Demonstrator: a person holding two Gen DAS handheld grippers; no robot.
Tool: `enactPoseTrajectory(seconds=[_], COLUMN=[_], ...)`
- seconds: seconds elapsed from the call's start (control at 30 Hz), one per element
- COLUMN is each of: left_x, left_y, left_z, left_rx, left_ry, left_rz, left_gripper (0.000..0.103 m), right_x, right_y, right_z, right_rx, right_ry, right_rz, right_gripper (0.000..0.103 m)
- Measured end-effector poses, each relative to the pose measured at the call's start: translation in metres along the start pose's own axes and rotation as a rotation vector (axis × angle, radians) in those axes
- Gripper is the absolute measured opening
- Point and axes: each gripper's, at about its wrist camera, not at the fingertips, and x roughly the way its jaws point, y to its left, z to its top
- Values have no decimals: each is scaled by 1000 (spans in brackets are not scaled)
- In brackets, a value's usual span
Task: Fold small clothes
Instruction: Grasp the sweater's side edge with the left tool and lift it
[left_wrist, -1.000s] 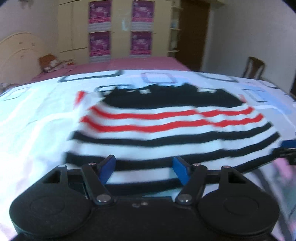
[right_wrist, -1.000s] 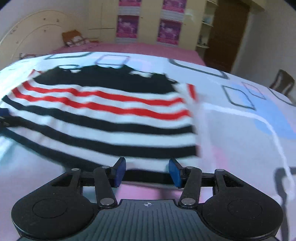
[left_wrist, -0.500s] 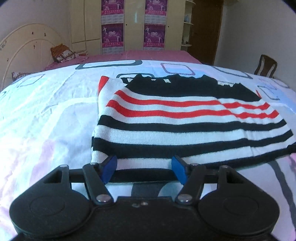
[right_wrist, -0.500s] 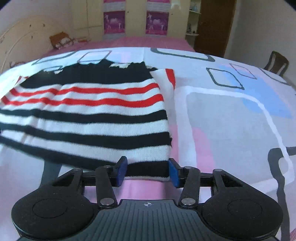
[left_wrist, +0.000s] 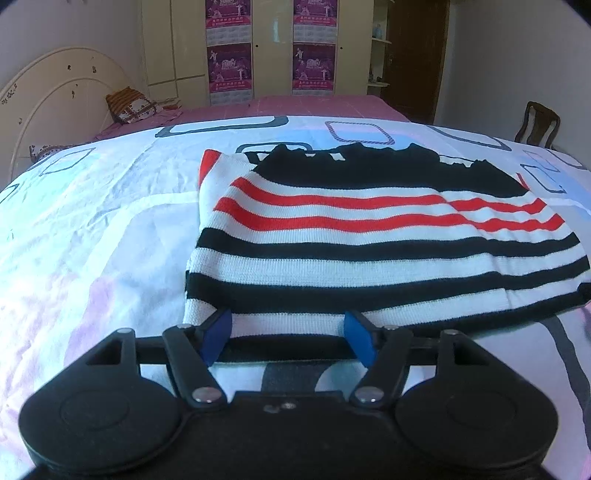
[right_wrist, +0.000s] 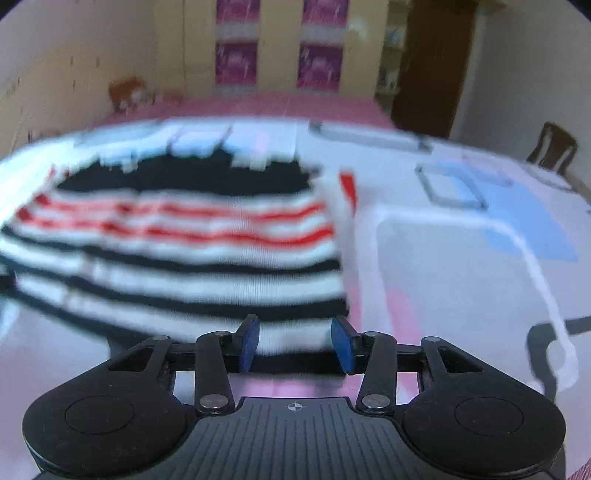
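Note:
A knitted sweater (left_wrist: 369, 258) with black, white and red stripes lies flat on the bed, its black hem nearest me. My left gripper (left_wrist: 288, 336) stands open at the hem's left end. The hem runs between its blue pads (left_wrist: 218, 334), which do not press on it. In the blurred right wrist view the sweater (right_wrist: 184, 258) fills the left half. My right gripper (right_wrist: 295, 344) is at the hem's right corner, its jaws closing a little around the hem. Its pads (right_wrist: 341, 345) are still apart from the knit.
A patterned white, blue and pink bedsheet (left_wrist: 92, 240) spreads around the sweater, with bare sheet (right_wrist: 461, 277) to its right. Behind are a cream headboard (left_wrist: 55, 99), a cushion (left_wrist: 129, 105), a wardrobe with posters (left_wrist: 273, 48), a dark door (left_wrist: 417, 55) and a chair (left_wrist: 537, 123).
The left view has sharpened and the sweater now sits steady, right of centre. The right view has gone blurred, and the right jaws have narrowed slightly at the hem's right corner.

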Motion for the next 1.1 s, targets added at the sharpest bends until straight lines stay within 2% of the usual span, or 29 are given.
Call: enactPoseTrajectory(seconds=[0.2, 0.27, 0.33, 0.37, 0.4, 0.43, 0.47, 0.5, 0.53, 0.6, 0.7, 0.93, 1.1], left_x=[-2, -8, -21, -29, -36, -43, -47, -49, -50, -45, -32, -10, 7], left_y=[4, 2, -1, 0, 3, 8, 14, 20, 24, 35, 44, 57, 62], left_z=[0, 2, 0, -3, -6, -8, -11, -15, -19, -27, -36, -37, -30], left_rx=[-2, 10, 19, 1, -36, -94, -160, -242, -321, -502, -700, -870, -913], left_ry=[5, 6, -18, -38, -52, -62, -68, -72, -70, -59, -38, -100, -138], left_rz=[-11, 14, 57, 79, 68, 41, 13, -14, -27, -92, -163, -211, -214], left_gripper=[69, 73, 91, 91, 87, 79, 75, 70, 63, 60, 57, 52, 51], right_x=[-5, -11, -25, -29, -34, -38, -39, -40, -40, -39, -35, -26, -11], right_y=[4, -1, -6, -8, -8, -9, -10, -11, -13, -13, -9, 9, 15], right_z=[-3, -1, 0, 1, 2, 2, 4, 4, 5, 6, 9, 16, 31], right_rx=[-14, 8, 45, 56, 63, 75, 87, 112, 133, 167, 184, 183, 214], right_ry=[-19, -41, -95, -114, -126, -141, -146, -141, -141, -142, -131, -127, -119], right_rz=[-7, 14, 64, 84, 98, 108, 124, 142, 151, 172, 195, 237, 261], right_gripper=[44, 44, 44, 44, 44, 39, 15, 6, 6, 6, 6, 6, 6])
